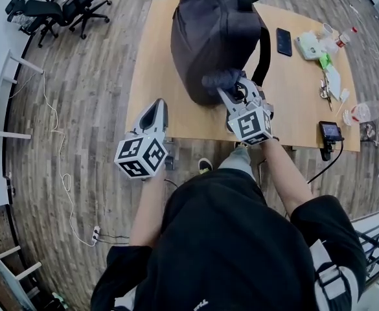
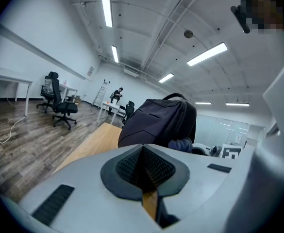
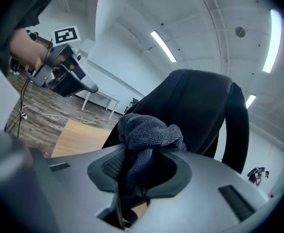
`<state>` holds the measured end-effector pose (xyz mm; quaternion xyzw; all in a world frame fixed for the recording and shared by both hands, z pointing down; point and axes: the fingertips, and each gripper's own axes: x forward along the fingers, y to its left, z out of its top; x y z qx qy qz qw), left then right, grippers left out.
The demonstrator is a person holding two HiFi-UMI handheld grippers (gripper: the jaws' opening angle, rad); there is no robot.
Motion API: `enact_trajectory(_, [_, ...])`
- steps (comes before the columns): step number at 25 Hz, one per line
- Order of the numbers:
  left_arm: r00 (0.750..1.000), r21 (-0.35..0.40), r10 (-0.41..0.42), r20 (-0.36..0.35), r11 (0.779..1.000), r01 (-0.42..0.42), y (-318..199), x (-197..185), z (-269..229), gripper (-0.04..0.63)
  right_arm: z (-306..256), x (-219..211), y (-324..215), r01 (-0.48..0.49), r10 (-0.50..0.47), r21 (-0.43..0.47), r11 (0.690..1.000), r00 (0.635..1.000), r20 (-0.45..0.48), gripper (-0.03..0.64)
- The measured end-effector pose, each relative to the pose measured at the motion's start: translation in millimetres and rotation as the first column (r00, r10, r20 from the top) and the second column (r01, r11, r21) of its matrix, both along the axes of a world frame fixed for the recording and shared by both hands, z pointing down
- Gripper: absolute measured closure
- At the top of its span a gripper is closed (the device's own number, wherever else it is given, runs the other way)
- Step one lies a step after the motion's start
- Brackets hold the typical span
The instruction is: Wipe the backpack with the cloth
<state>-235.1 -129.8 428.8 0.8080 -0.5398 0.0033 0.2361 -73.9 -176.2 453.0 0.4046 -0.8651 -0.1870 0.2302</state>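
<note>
right tool (image 1: 232, 98) pinching dark cloth (image 1: 220, 80), cloth against near lower side of backpack (image 1: 208, 31), backpack upright on table (image 1: 155, 57), left tool (image 1: 155, 109) pressed together, empty, just off table's near edge

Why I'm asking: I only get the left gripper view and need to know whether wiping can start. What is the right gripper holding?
Observer: The right gripper is shut on a bunched dark cloth, as its own view shows.
Operator: Is the cloth at the backpack?
Observer: In the head view the cloth sits against the near end of the backpack. I cannot confirm actual contact.
Operator: Anything else on the table?
Observer: A dark phone lies on the table, to the right of the backpack and apart from it.
</note>
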Motion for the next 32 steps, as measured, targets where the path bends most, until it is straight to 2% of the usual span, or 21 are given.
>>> enact_trajectory(3, [1.0,0.007,0.012,0.001,1.0,-0.012,-1,5,-2,0.578,24,-3,8,0.008,-0.006,-0.037,0.999,0.999,0.05,0.505])
enact_trajectory(5, [1.0,0.011,0.021,0.003,1.0,-0.021,-2,9,-3,0.578,43,-5,15,0.014,-0.011,-0.066,0.998,0.999,0.049,0.505])
enact_trajectory(8, [0.999,0.019,0.033,0.004,0.999,-0.033,-3,14,-7,0.578,57,-6,17,0.006,-0.003,-0.057,0.998,0.999,0.047,0.505])
enact_trajectory(10, [0.999,0.026,0.035,0.004,0.999,-0.035,-2,17,-10,0.578,51,-6,16,0.016,-0.016,-0.036,0.999,1.0,0.007,0.505])
enact_trajectory(12, [0.999,0.03,0.034,0.005,0.999,-0.034,1,17,-12,0.578,25,2,13,0.003,-0.002,0.032,0.999,1.0,-0.031,0.505])
enact_trajectory(14, [1.0,0.03,0.028,0.005,0.999,-0.029,2,15,-13,0.578,-26,13,5,-0.034,0.038,0.152,0.988,0.999,-0.021,0.505])
enact_trajectory(15, [1.0,0.029,0.026,0.005,0.999,-0.026,3,14,-13,0.578,-57,17,1,-0.047,0.052,0.224,0.973,0.999,-0.016,0.505])
enact_trajectory(17, [1.0,0.028,0.023,0.006,0.999,-0.023,5,13,-13,0.578,-119,25,-6,-0.059,0.074,0.372,0.926,0.997,-0.027,0.505])
enact_trajectory(19, [1.0,0.027,0.021,0.007,0.999,-0.021,6,13,-12,0.578,-172,32,-18,-0.07,0.094,0.467,0.881,0.995,-0.029,0.505])
enact_trajectory(21, [1.0,0.028,0.018,0.007,0.999,-0.018,6,13,-12,0.578,-201,34,-36,-0.07,0.086,0.459,0.885,0.996,-0.013,0.505])
enact_trajectory(24, [1.0,0.032,0.015,0.005,0.999,-0.015,6,16,-14,0.578,-205,22,-45,-0.039,0.047,0.436,0.899,0.999,-0.008,0.505])
enact_trajectory(28, [1.0,0.025,0.011,0.003,1.0,-0.011,5,19,-13,0.578,-176,-11,-17,0.021,-0.03,0.407,0.913,0.999,0.015,0.508])
enact_trajectory(32, [1.0,0.01,-0.001,0.005,1.0,0.001,7,15,-8,0.578,-132,-43,9,0.079,-0.073,0.388,0.918,0.997,-0.032,0.508])
